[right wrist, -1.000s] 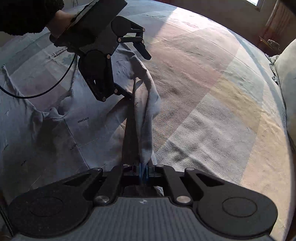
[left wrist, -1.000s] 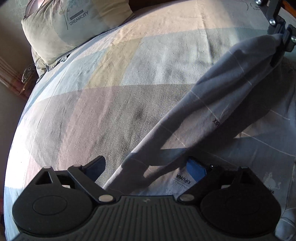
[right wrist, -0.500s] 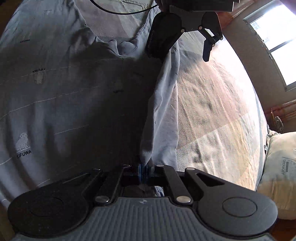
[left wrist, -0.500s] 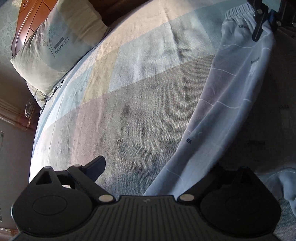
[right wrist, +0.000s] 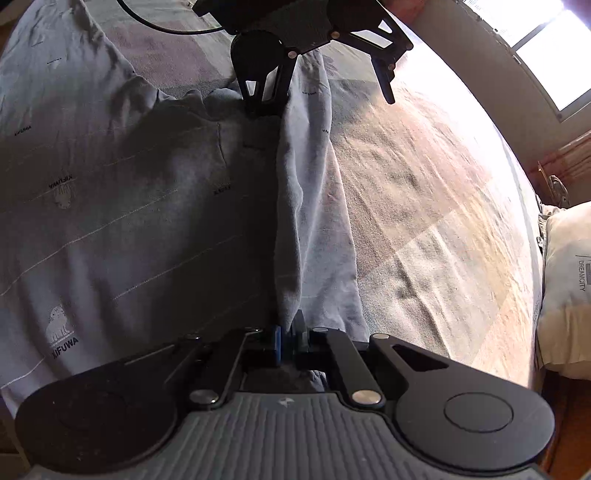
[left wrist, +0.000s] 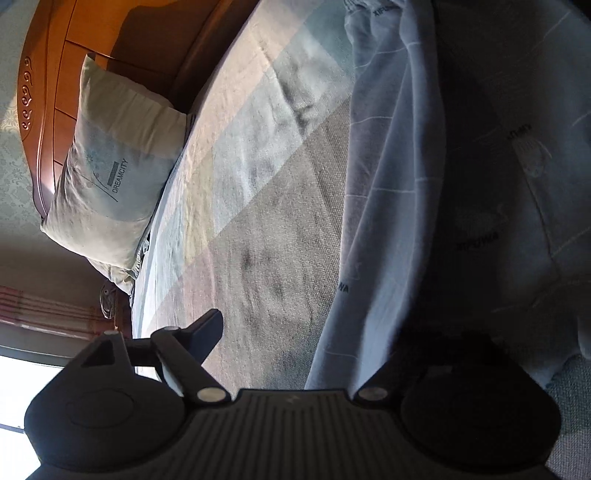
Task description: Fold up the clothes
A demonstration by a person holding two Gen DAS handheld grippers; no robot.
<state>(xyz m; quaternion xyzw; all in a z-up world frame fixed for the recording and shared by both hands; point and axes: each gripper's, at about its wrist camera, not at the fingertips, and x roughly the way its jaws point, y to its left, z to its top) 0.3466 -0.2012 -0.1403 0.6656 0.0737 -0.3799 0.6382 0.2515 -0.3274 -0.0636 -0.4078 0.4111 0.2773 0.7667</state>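
A grey-blue garment [right wrist: 147, 206] with thin white lines and "XIFUWA" prints lies spread on the bed. A ridge of it is lifted between the two grippers. My right gripper [right wrist: 290, 332] is shut on one end of that ridge, the cloth pinched between its blue pads. My left gripper [right wrist: 327, 101] is at the far end with its fingers spread wide, open, and the cloth drapes against one finger. In the left wrist view the garment [left wrist: 388, 184] hangs down over the right finger of the left gripper [left wrist: 306, 343], hiding it; the left finger [left wrist: 207, 328] is bare.
The bedsheet [left wrist: 240, 184] has pale colour blocks and wrinkles. A "DREAMCITY" pillow [left wrist: 110, 166] leans on the wooden headboard [left wrist: 110, 37]; the pillow [right wrist: 565, 277] also shows at the right edge. A bright window [right wrist: 546, 44] and a black cable [right wrist: 166, 26] are visible.
Both grippers have risen and swung, carrying the lifted ridge across the garment. The left view has tilted up to show the headboard. Right stays shut on the cloth, left stays open.
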